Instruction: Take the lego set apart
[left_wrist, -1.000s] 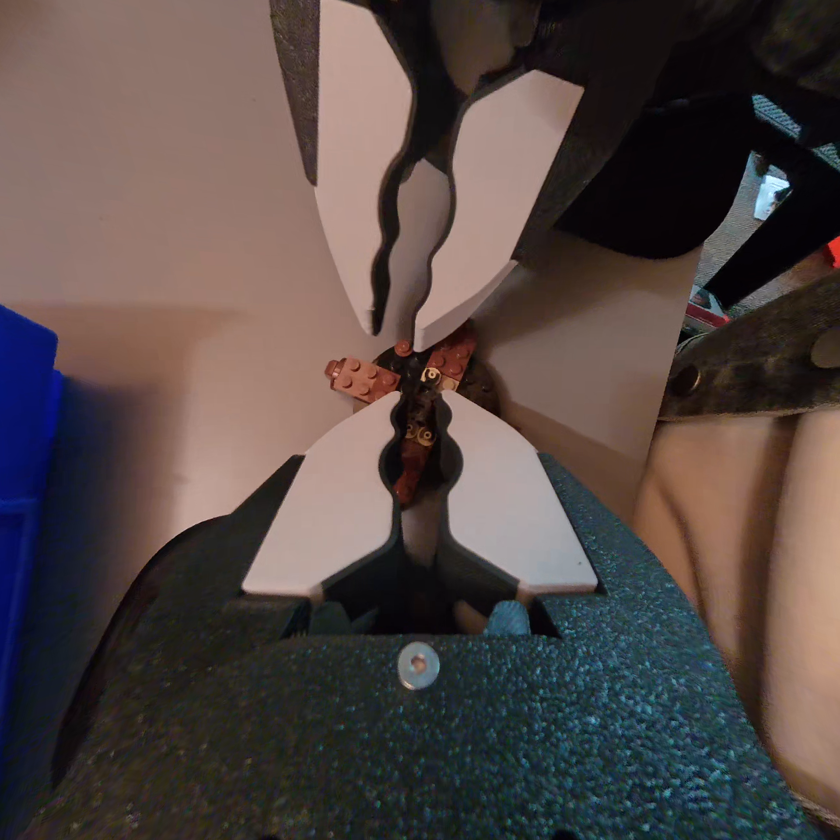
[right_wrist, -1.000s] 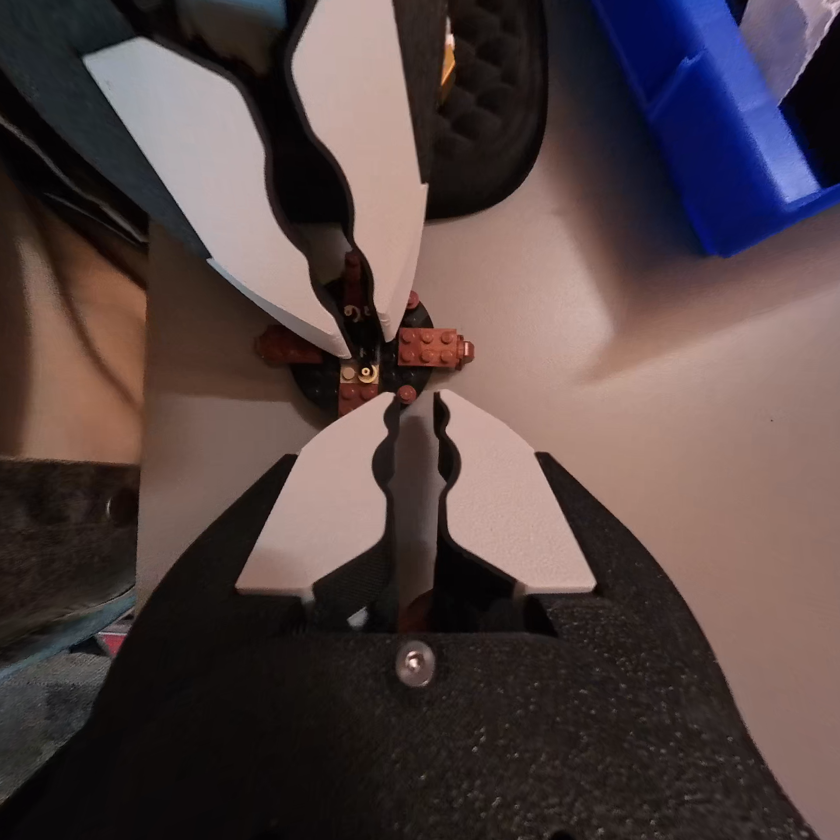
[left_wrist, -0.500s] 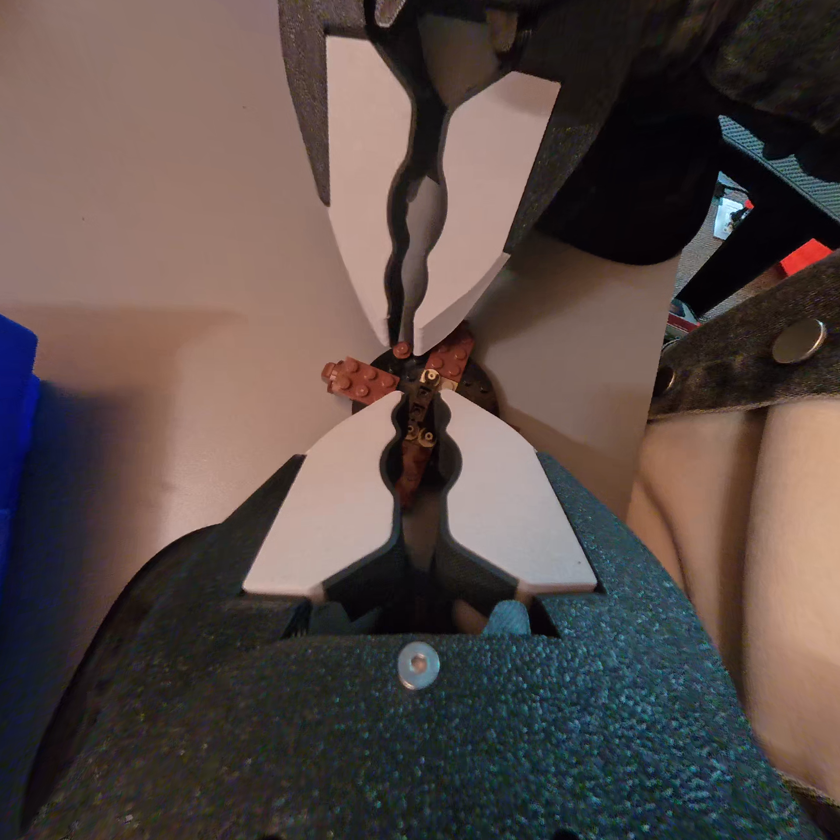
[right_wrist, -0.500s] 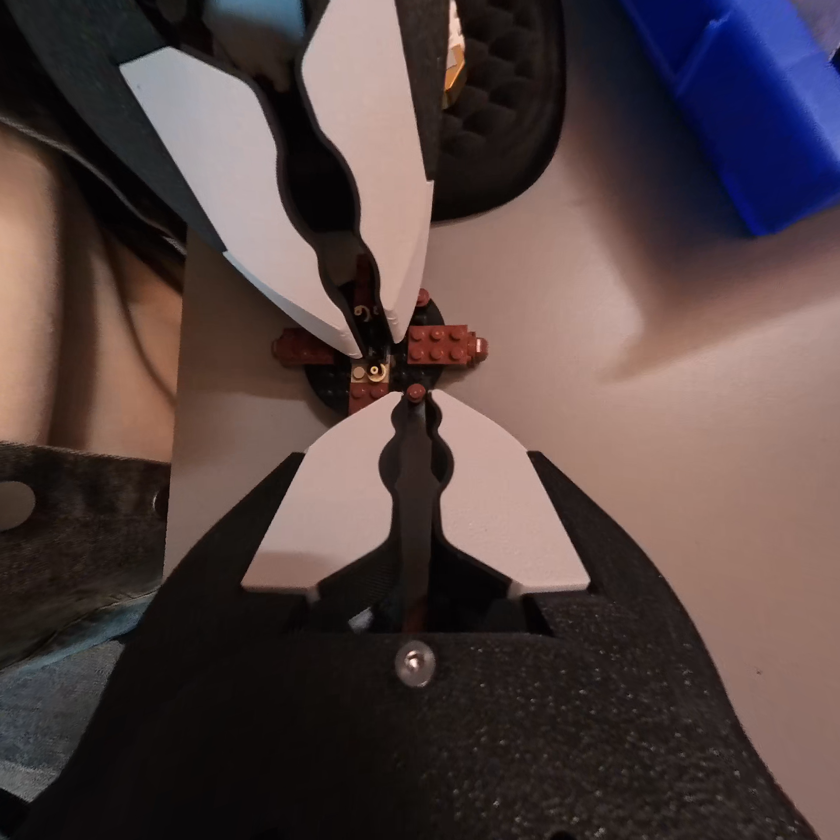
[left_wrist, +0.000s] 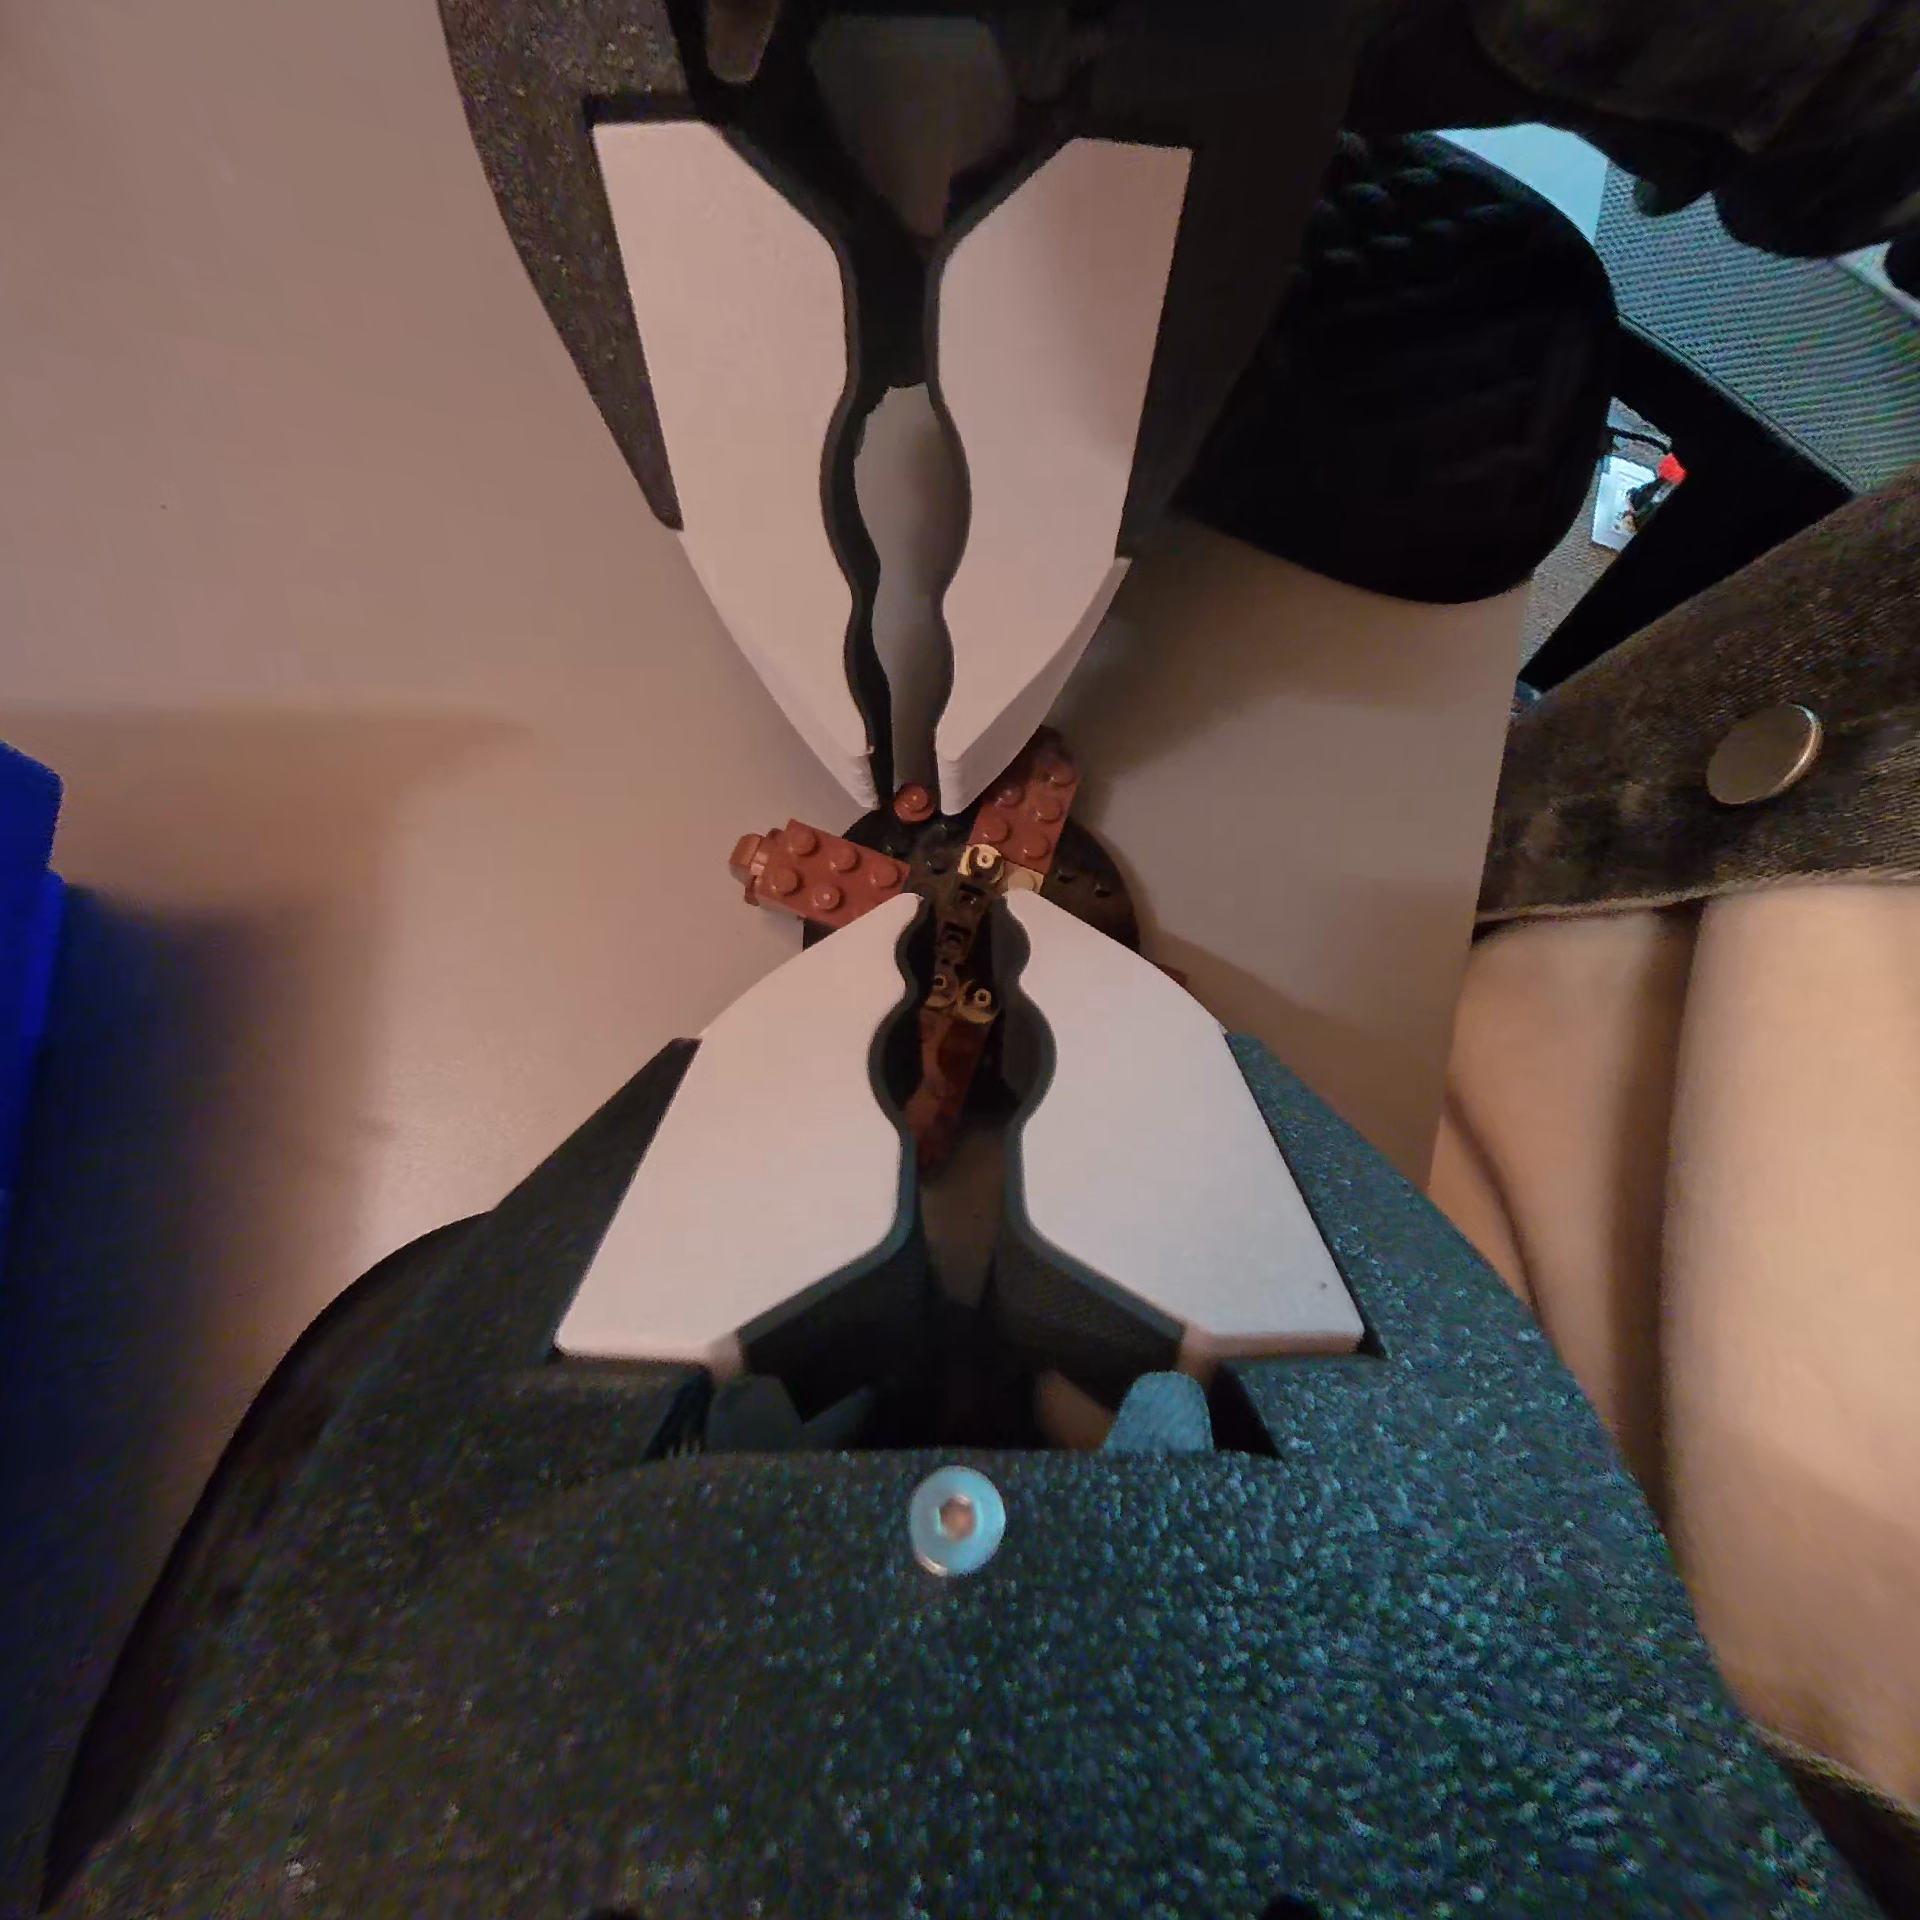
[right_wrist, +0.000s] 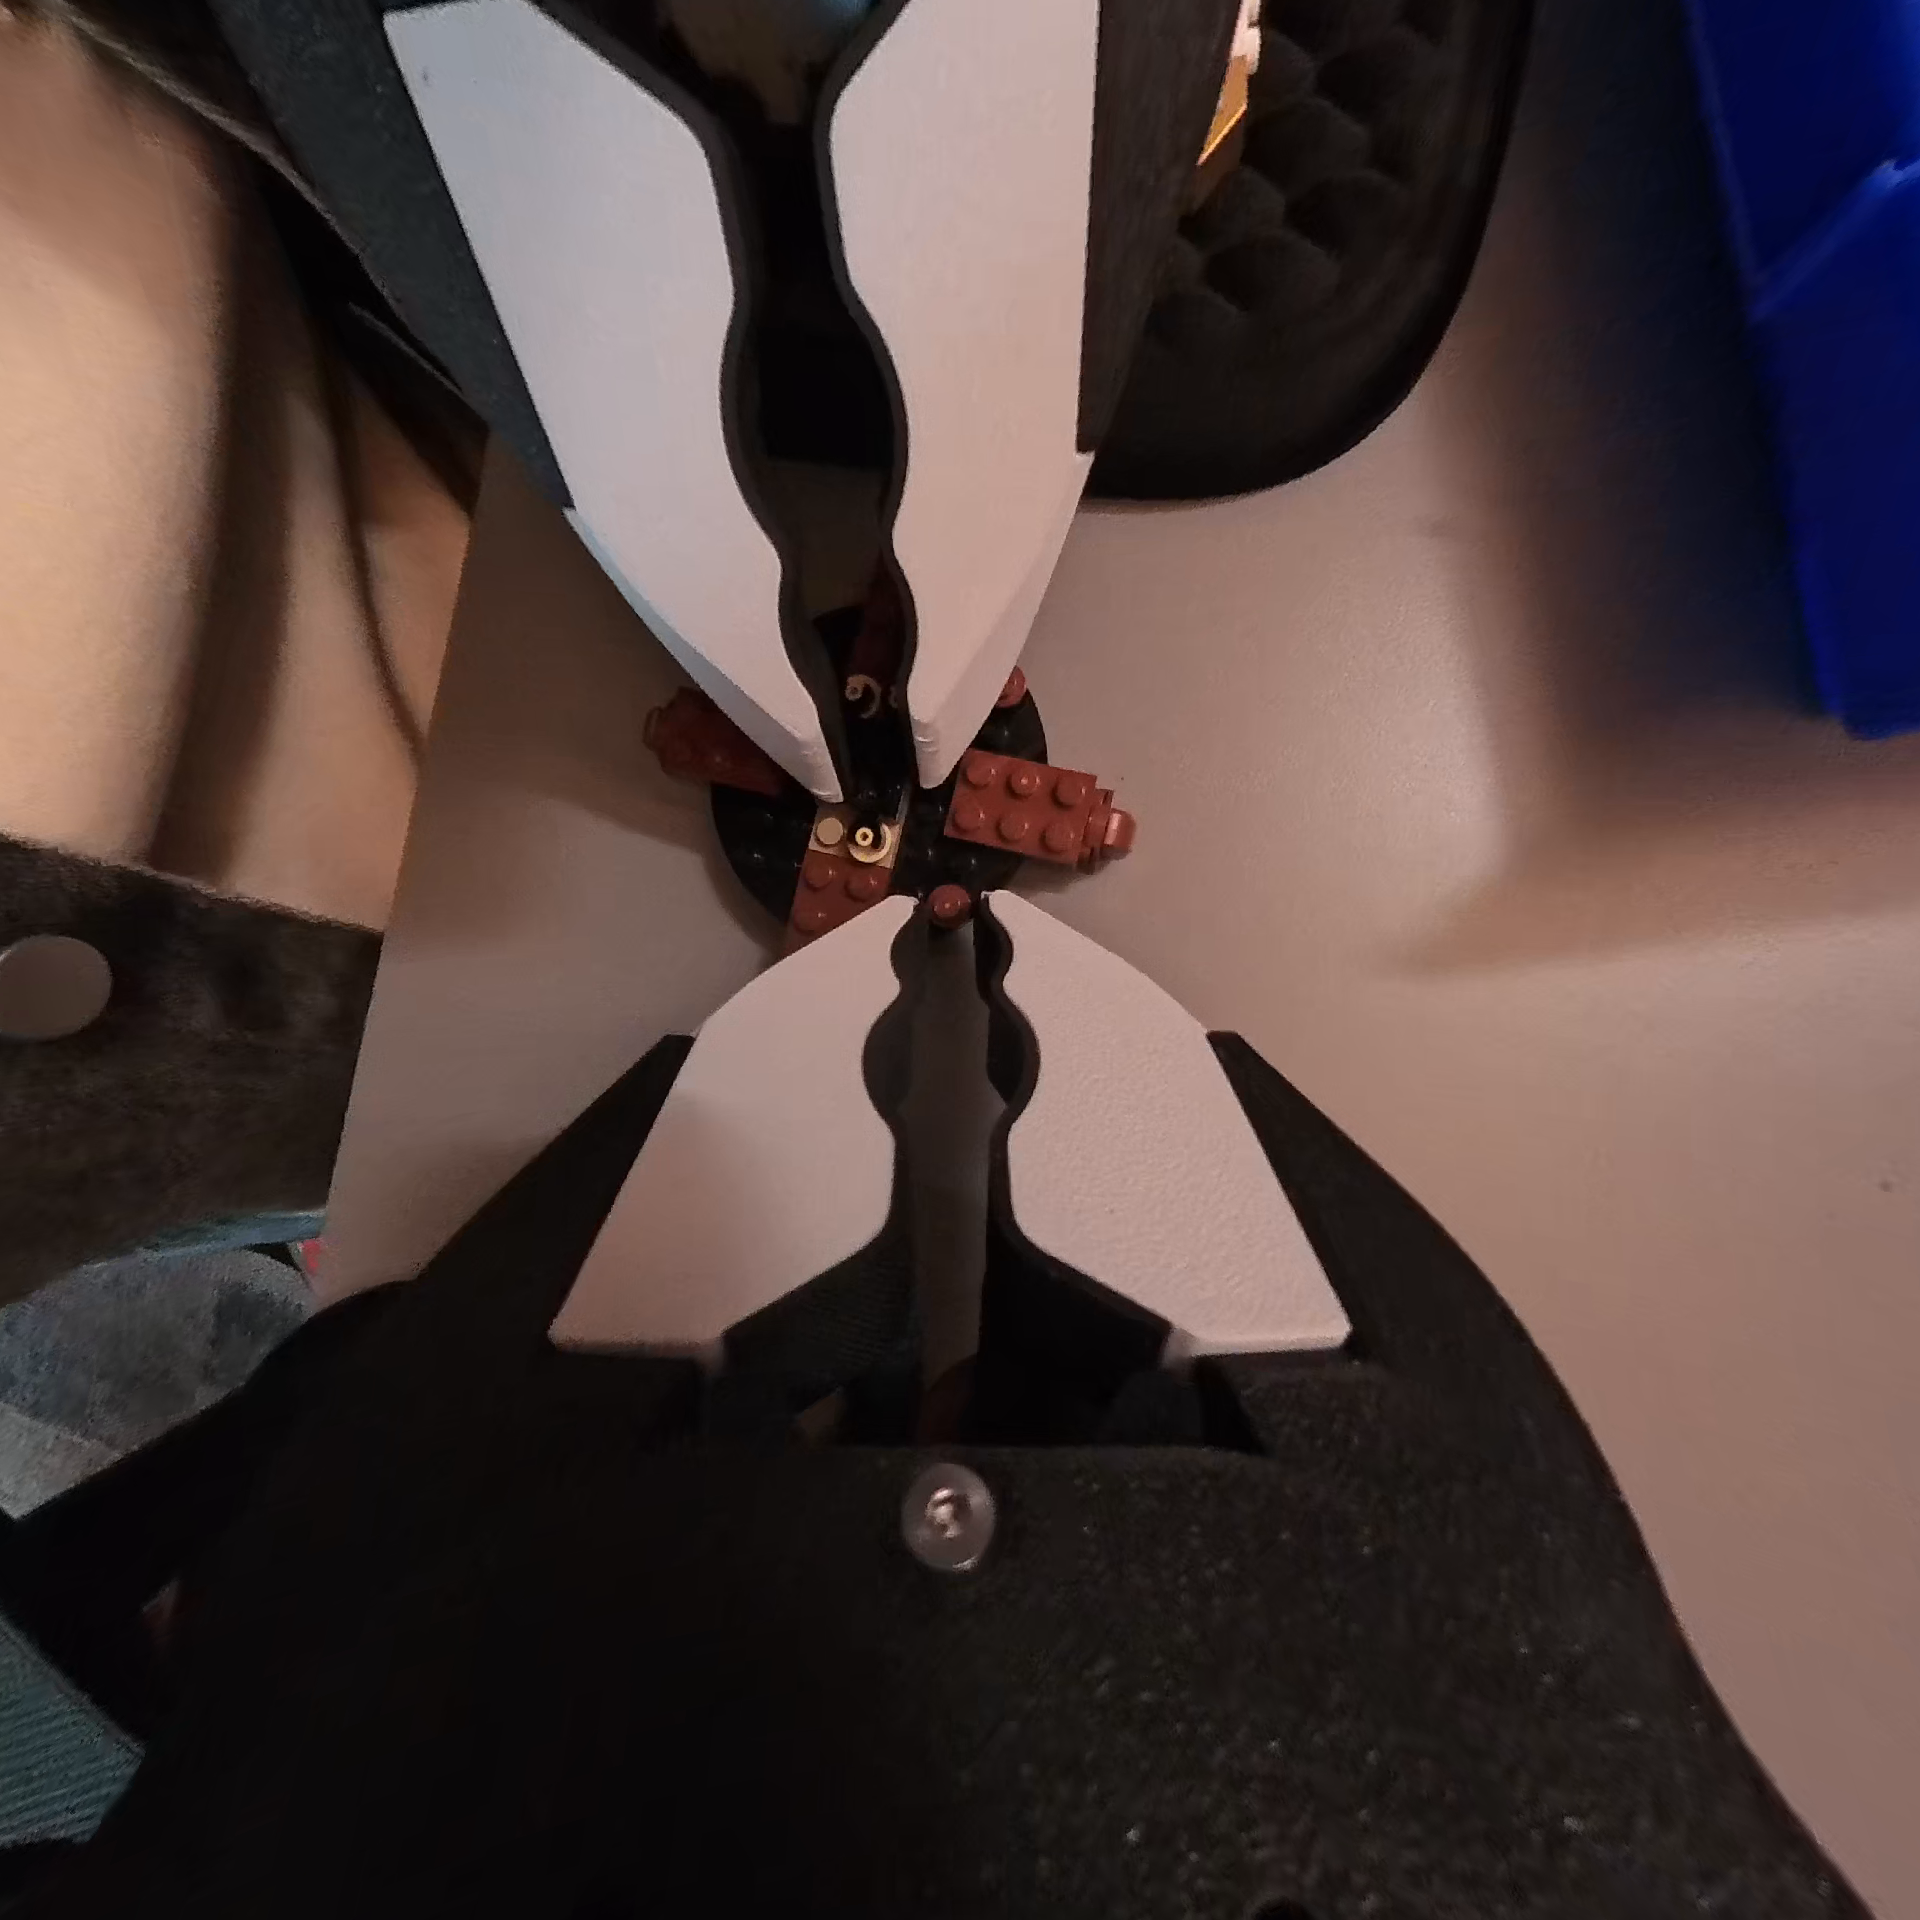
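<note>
The lego set (left_wrist: 821, 871) is a black round plate with reddish-brown plates crossed on it and a tan and gold tile in the middle; it lies near the edge of the pale table (left_wrist: 312, 468). My left gripper (left_wrist: 961, 906) is shut on the set's dark arm with gold swirls (left_wrist: 951, 1023). In the right wrist view this gripper comes in from the top (right_wrist: 878, 774). My right gripper (right_wrist: 948, 906) faces it, its tips closed on a small round brown stud (right_wrist: 948, 902) at the set's (right_wrist: 1023, 816) rim. The stud also shows in the left wrist view (left_wrist: 914, 798).
A blue bin (right_wrist: 1829, 364) stands beyond the set, at the left edge in the left wrist view (left_wrist: 26, 1039). A black foam pad (right_wrist: 1309, 312) lies behind the left gripper. A person's legs (left_wrist: 1683, 1195) are beside the table edge. The tips of both grippers are at nearly the same place.
The right gripper has swung round until it faces the left one head-on and has narrowed its tips onto the round stud. The left gripper has kept its hold on the set.
</note>
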